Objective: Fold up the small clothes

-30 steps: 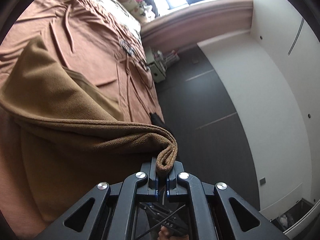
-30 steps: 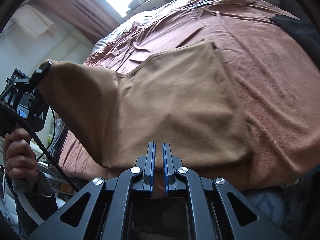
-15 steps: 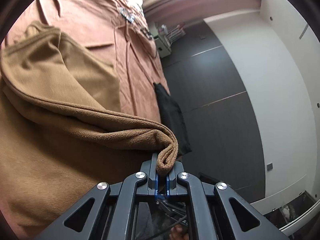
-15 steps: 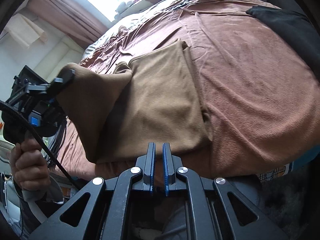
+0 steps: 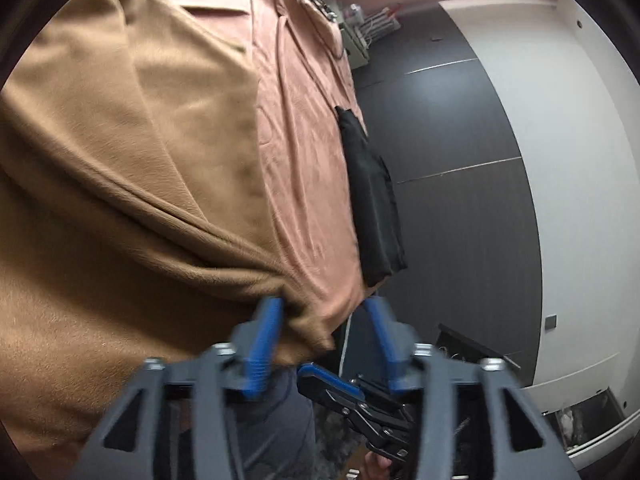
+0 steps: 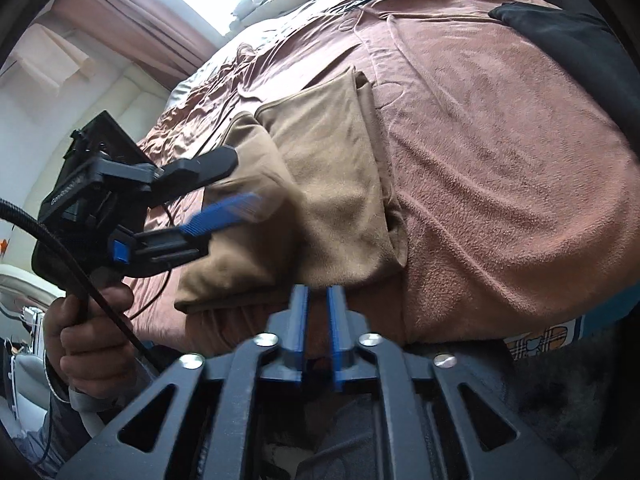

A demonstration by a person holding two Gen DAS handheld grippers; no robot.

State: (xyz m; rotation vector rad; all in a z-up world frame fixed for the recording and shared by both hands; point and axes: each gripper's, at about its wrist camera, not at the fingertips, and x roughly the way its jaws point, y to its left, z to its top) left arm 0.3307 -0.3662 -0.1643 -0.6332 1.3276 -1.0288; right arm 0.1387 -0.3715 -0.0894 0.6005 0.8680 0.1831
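In the left wrist view, the left gripper [image 5: 324, 330] had its blue jaws spread apart; they had just been opening. The corner of the tan cloth [image 5: 120, 160] lay loose between them, close against the left blue finger [image 5: 262, 340], and it was not pinched. The cloth was folded over on the pink bed cover [image 5: 308, 168], near the bed's edge. A black garment [image 5: 372, 196] hung over that same edge, further along. Below, part of the right gripper [image 5: 344, 396] showed.

In the right wrist view, the right gripper [image 6: 318, 308] had its jaws a little apart, just opened, with nothing pinched. The folded tan cloth [image 6: 336, 184] lay just past its tips, at the near edge of the bed. The person's left hand [image 6: 90, 344] held the left gripper [image 6: 236, 184] spread over the cloth's left side. The black garment [image 6: 568, 36] lay at the far right corner.
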